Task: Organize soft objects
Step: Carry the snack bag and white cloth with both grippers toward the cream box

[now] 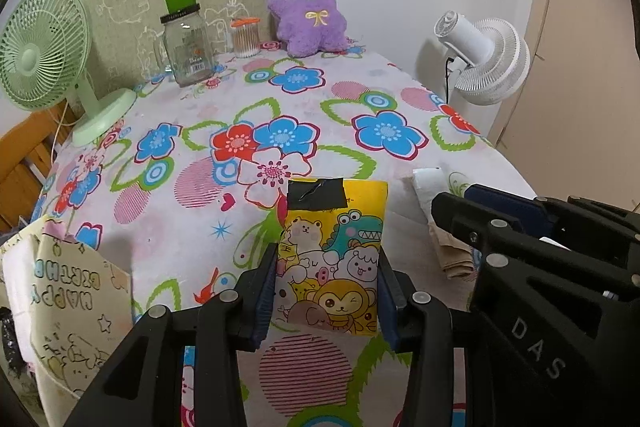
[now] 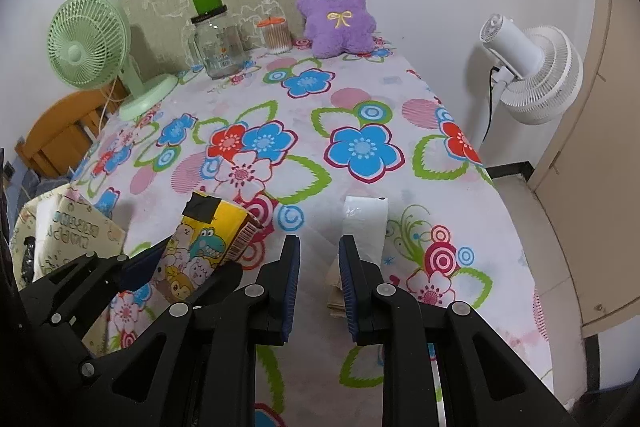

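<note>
L claw point(image 1: 327, 291): a yellow cartoon packet point(image 1: 334, 259) is being held between the blue pads, gripped at its lower sides, w/ the taped top standing free above the table. R claw point(image 2: 319, 283): jaws are being kept narrow, a small gap showing, nothing seen between the pads; it is hanging just above a white roll point(image 2: 365, 227) and some beige folded material point(image 2: 336, 293) lying at the near right of the table.

Risks, as judged:
- Packet is soft and is being pinched low; sagging or slipping out is likely if the grip is loosened or the claw is swung fast.
- The two claws are working close together; a knock between them could be caused by any sideways move.
- White roll is lying near the table edge; a nudge could send it off.

Surface: a table under a flowered cloth point(image 1: 280, 99), mostly bare in the middle. At the far end are being kept a purple plush toy point(image 1: 306, 13), a glass jar point(image 1: 188, 43), a cotton-bud tub point(image 1: 245, 37) and a green fan point(image 1: 44, 51). A paper bag point(image 1: 68, 291) is standing at near left. Room: white wall behind, white fan point(image 1: 484, 61) on a stand at right.
</note>
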`<state>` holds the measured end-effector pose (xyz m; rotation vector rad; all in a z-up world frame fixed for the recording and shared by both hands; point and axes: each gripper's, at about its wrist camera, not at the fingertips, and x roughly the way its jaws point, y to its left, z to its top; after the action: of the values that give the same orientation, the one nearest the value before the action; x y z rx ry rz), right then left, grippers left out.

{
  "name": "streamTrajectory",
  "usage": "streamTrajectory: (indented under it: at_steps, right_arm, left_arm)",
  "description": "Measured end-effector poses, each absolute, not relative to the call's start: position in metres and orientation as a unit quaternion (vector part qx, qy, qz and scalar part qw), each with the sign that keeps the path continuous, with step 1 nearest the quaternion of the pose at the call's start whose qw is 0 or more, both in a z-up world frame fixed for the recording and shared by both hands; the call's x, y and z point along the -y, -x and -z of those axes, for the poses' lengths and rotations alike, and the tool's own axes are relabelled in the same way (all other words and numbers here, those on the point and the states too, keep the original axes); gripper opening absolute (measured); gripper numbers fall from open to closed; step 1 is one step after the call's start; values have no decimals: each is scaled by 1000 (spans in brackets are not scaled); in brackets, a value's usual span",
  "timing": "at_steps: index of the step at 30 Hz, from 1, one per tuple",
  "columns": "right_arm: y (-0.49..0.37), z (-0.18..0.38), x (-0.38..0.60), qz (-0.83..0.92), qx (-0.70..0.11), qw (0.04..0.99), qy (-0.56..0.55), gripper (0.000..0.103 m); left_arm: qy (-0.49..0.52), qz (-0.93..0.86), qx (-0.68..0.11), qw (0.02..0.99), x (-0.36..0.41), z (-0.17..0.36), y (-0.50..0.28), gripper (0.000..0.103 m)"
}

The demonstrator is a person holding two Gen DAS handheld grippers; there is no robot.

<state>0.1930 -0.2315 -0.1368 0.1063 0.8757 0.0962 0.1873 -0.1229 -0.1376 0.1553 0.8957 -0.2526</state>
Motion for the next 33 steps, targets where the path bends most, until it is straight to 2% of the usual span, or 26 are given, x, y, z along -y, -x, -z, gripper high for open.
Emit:
streamTrajectory:
  at_steps: [1,3,5,16,17,18,19,20,24,27,33]
  right_arm:
    - [-195,139,233,-47,-426,902,-51,27]
    - [-200,143,234,-46,-433,899,-53,47]
    - [-204,147,237,-46,-436,897,-60,57]
    - [-228,172,248,-24,-465,883,-69,57]
    - [-230,175,248,-25,-467,881,-69,56]
    - [-231,177,247,-26,-470,880,-68,51]
    - [-232,179,246,-27,-472,879,-65,44]
    - [-232,182,245,-27,-475,877,-62,33]
    - [-232,185,243,-28,-477,877,-57,23]
    - [-231,182,240,-31,-474,879,-50,20]
    - [-223,167,233,-37,-457,888,-40,18]
  left_arm:
    - [-75,122,-433,890,123,139,-189,44]
    - [-74,121,-437,888,124,142,-192,44]
    - [-75,121,-443,885,125,147,-197,44]
    - [-75,116,-466,874,130,166,-216,44]
    - [-75,116,-466,874,130,167,-216,44]
    - [-75,116,-467,873,130,168,-217,44]
    - [-76,116,-469,872,131,169,-217,44]
    - [-76,116,-470,872,131,170,-218,44]
    - [-80,117,-470,871,132,171,-217,44]
    - [-79,116,-468,873,132,169,-216,44]
    - [-73,113,-456,880,128,157,-209,44]
